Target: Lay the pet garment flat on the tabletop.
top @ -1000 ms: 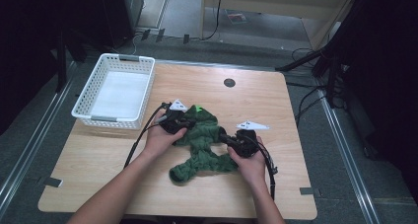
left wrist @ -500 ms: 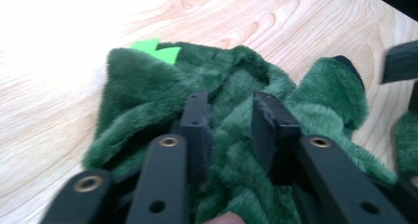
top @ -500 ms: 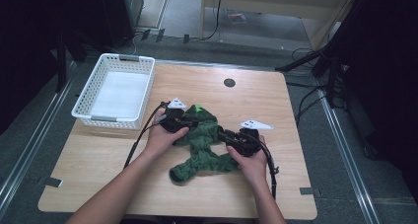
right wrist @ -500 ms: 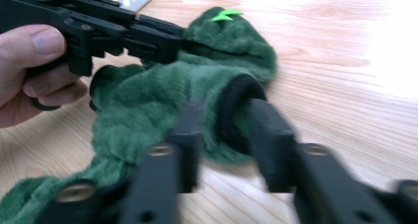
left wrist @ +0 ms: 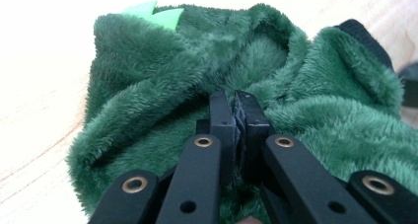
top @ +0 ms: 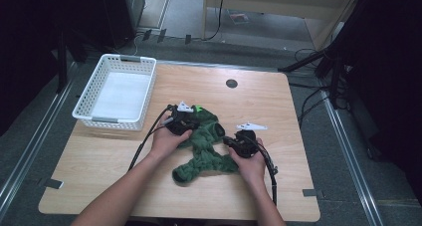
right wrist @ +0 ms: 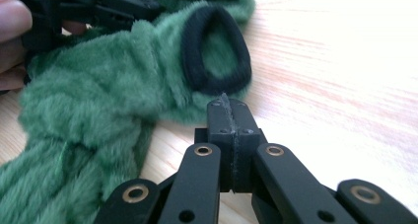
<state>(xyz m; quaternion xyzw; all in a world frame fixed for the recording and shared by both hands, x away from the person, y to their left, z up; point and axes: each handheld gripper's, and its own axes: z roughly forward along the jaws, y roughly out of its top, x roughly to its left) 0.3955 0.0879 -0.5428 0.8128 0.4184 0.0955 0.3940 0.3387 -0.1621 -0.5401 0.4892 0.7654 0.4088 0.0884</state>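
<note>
a white perforated basket sits at ten o'clock on the wooden table; a dark round grommet lies at twelve.

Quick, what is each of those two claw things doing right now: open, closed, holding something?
Left gripper: jaws closed, tips at the green fleece garment; a pinch cannot be told.
Right gripper: jaws closed, holding nothing, beside the garment's black cuff.

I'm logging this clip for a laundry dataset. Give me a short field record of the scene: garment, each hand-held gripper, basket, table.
garment: green fleece garment, crumpled near the table's middle, black-edged cuff, light-green tab
left hand-held gripper: jaws together, tips against the fleece; grip on fabric unclear
right hand-held gripper: jaws together, tips at the cuff's edge
basket: white basket, left of the garment
table: wooden table
</note>
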